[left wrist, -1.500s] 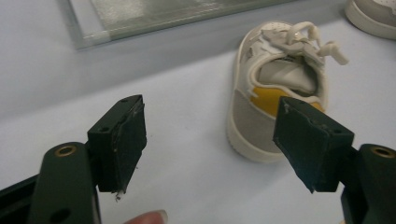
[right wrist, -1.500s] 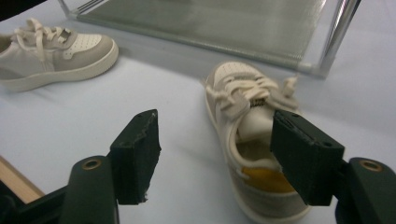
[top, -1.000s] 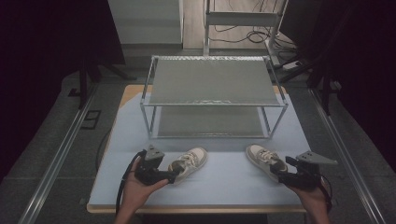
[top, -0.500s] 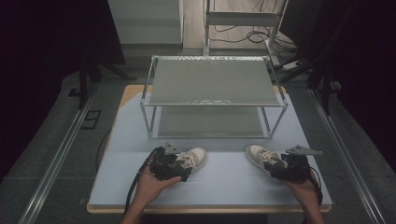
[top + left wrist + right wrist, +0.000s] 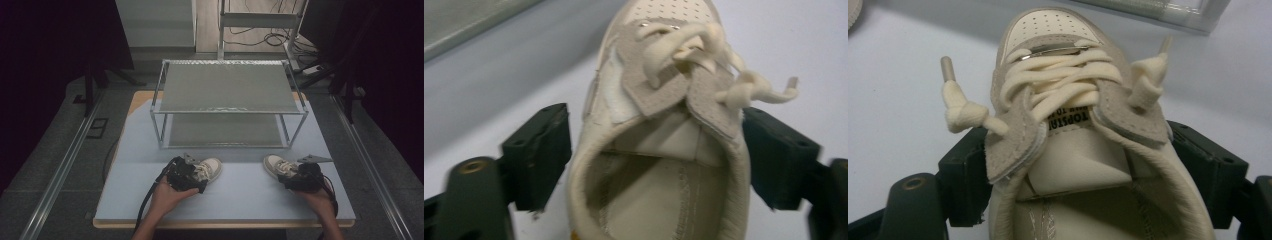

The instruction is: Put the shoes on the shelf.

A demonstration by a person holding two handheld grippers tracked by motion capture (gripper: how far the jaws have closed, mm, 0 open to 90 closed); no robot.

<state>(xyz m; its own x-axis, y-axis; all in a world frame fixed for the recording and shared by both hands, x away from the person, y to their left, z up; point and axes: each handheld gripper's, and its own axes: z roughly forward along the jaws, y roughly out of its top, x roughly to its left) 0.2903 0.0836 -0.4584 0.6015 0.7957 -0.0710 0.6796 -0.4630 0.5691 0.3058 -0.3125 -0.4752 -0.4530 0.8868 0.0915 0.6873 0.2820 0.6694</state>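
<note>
Cream sneakers sit on the table before the rack (image 5: 227, 112), the left shoe (image 5: 659, 150) and right shoe (image 5: 1073, 150) each between spread jaws of the left gripper (image 5: 656, 160) and right gripper (image 5: 1093, 170); squeeze evenly at the collar sides, clear of the laces (image 5: 1058, 85).

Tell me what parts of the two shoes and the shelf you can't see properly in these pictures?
- Left shoe: heel cut off by the bottom edge of the left gripper view; in the high view the left gripper covers its back half.
- Right shoe: heel cut off by the bottom edge of the right gripper view; tongue label partly hidden under the laces.
- Whether the pads press either shoe's sides: unclear.
- Metal rack: lower shelf mostly hidden under the top shelf, high view.
</note>
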